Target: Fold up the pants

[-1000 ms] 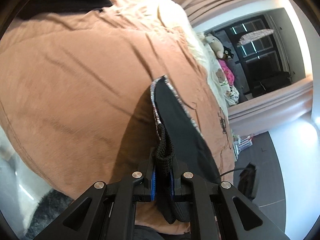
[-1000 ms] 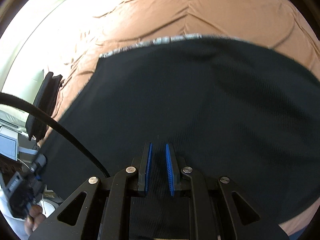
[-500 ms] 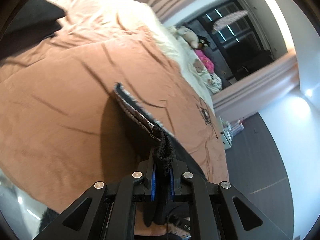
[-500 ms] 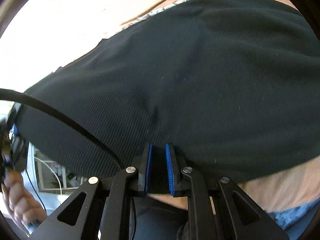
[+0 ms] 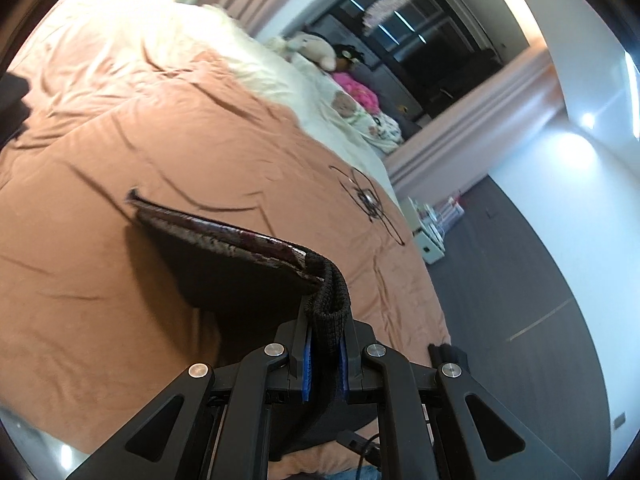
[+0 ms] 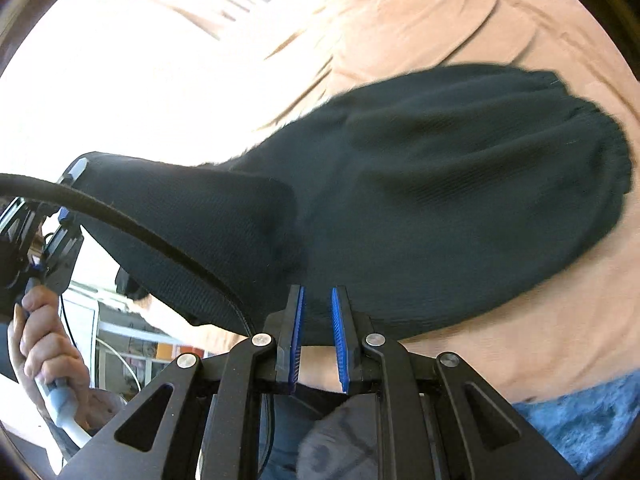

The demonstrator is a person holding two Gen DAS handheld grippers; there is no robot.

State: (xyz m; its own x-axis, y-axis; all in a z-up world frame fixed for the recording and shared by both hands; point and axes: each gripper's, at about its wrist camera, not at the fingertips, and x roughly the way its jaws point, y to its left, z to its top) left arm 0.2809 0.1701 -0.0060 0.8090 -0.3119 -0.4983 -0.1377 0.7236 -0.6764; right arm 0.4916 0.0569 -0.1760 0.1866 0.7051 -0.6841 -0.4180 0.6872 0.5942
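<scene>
The black pants [image 5: 224, 268] hang lifted over the brown bedspread [image 5: 160, 128], their patterned inner band showing along the top edge. My left gripper [image 5: 325, 344] is shut on a knitted black edge of the pants, which sticks up between the blue pads. In the right wrist view the pants [image 6: 440, 184] spread dark and bunched over the bedspread [image 6: 500, 20]. My right gripper [image 6: 319, 308] pinches their near edge at its fingertips, jaws nearly together. At the left of that view a hand [image 6: 44, 344] holds the left gripper [image 6: 60, 216], with the cloth stretched up to it.
White pillows [image 5: 248, 56] and plush toys [image 5: 316, 48] lie at the head of the bed. Dark floor [image 5: 520, 280] and a small white shelf [image 5: 430, 236] lie beyond the bed's edge. A black cable [image 6: 120, 224] crosses the right view. Blue fuzzy cloth [image 6: 580, 428] sits near me.
Both grippers have drawn back with the pants, the left one rising and rolling. The cloth has come off the bed and bunched, and more bedspread shows beyond it.
</scene>
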